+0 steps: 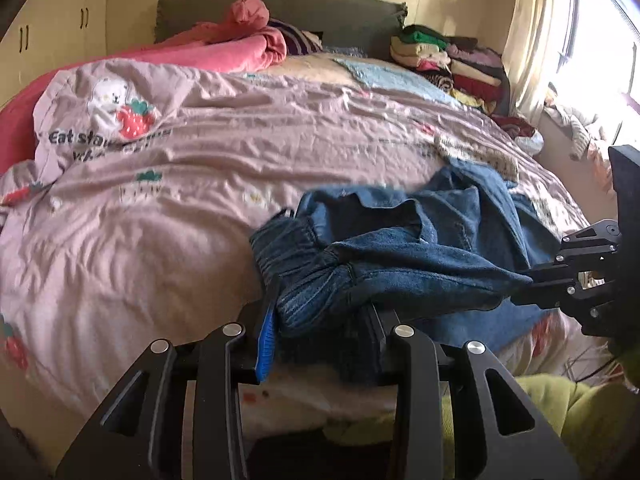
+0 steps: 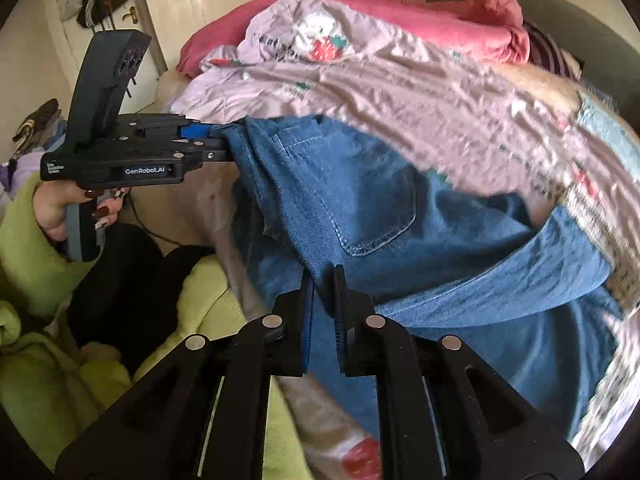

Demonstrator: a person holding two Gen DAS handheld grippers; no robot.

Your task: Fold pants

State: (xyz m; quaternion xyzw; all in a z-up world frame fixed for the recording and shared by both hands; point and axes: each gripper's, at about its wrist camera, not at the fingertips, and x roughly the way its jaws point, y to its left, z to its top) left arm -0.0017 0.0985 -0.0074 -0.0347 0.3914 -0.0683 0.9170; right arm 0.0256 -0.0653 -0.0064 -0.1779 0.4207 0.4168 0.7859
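Observation:
Blue denim pants (image 1: 400, 252) lie bunched on the near edge of the bed, also in the right wrist view (image 2: 380, 208) with a back pocket facing up. My left gripper (image 1: 324, 320) is shut on the elastic waistband; it shows in the right wrist view (image 2: 224, 140) gripping the waist's left end. My right gripper (image 2: 324, 280) is shut on the pants' waist edge near the pocket; it shows in the left wrist view (image 1: 528, 280) at the right, pinching the denim. Both hold the pants slightly lifted off the bed.
A lilac duvet (image 1: 200, 168) with a bear and strawberry print covers the bed. A pink blanket (image 1: 224, 48) and a grey headboard (image 1: 304, 8) are at the far end. Stacked folded clothes (image 1: 452, 60) sit at the far right by the window. Green fabric (image 2: 48, 360) lies near me.

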